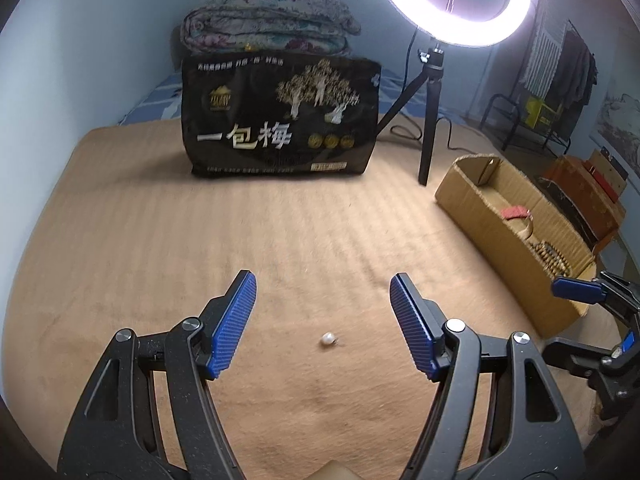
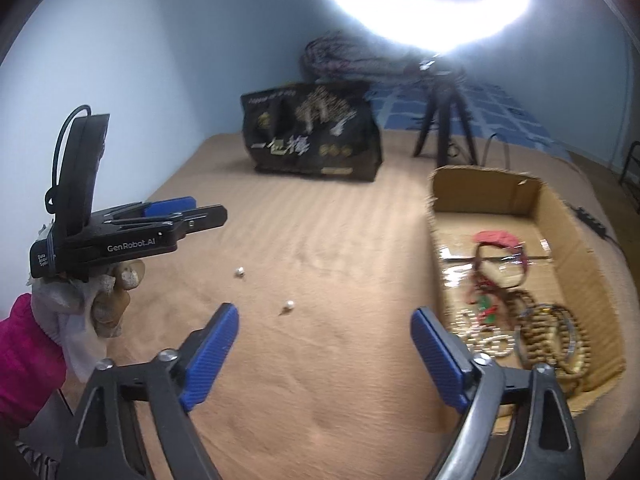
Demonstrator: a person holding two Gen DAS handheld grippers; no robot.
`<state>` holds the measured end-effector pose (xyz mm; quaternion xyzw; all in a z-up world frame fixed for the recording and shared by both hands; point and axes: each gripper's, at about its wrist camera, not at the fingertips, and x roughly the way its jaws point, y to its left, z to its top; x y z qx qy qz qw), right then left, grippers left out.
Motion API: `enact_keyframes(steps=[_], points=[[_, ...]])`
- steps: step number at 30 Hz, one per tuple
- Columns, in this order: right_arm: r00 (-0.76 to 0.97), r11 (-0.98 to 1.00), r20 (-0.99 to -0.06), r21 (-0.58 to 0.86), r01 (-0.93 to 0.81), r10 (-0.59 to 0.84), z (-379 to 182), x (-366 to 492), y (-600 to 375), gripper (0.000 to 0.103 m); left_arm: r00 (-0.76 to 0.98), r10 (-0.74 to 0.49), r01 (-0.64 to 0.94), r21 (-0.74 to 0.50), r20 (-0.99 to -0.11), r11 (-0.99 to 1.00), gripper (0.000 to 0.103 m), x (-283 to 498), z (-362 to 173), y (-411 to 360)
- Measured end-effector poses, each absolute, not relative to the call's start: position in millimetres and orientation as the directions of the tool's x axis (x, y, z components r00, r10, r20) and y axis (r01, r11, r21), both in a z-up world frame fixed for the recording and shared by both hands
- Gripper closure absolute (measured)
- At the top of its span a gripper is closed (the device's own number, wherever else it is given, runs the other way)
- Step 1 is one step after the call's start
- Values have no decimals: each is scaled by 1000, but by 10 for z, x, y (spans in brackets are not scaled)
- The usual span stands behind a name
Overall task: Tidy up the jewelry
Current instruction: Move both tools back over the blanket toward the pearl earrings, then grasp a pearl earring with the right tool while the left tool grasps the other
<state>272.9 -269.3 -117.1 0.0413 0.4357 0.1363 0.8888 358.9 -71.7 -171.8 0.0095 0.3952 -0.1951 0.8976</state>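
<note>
- The left hand-held gripper, black with blue ribbed pads, has its jaws spread wide and holds nothing; it hovers over a tan, faintly striped blanket-covered surface.
- A small round white pearl bead lies on the tan surface between and just below the left gripper's two pads, touching neither.
- The right hand-held gripper, of the same black and blue make, is also spread wide and empty, near the left wall of an open brown cardboard box.
- In the right wrist view two small white pearl beads lie loose on the surface: one just ahead of the right gripper's left pad, the other further left, nearer the left gripper.
- Inside the cardboard box sits a tangle of jewelry: brown wooden bead bracelets, a red fabric piece and pale pearl strands. The pieces overlap, and blur hides the finer detail.
- The person's left hand, wrapped in pale cloth below a magenta sleeve, grips the left tool's handle.
- Behind, a black printed bag with white Chinese lettering stands upright, with a folded floral quilt above and behind it.
- A bright white ring light on a black tripod stands to the bag's right.
</note>
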Motion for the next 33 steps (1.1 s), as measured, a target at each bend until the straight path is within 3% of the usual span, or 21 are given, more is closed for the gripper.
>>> enact_keyframes(steps=[6,14,26,33], points=[[533,946,-785,214,-245,315,-1404,2827,-2461,29,585,-348,386,-126,-733,914,39,3546,-1926,-695],[468,930,-813,235,-282,347,-1683,2992,-2304,53,546,-352,430,-106,-760,897,55,3533,-2156,-753],[446,931,-836,190,-312,321,-1890,3199,-2197,66,519,-352,470,-84,-779,879,73,3577,-2349,-899],[447,928,-838,171,-330,313,-1929,3269,-2135,69,517,-352,467,-87,-780,880,73,3607,-2364,-896]])
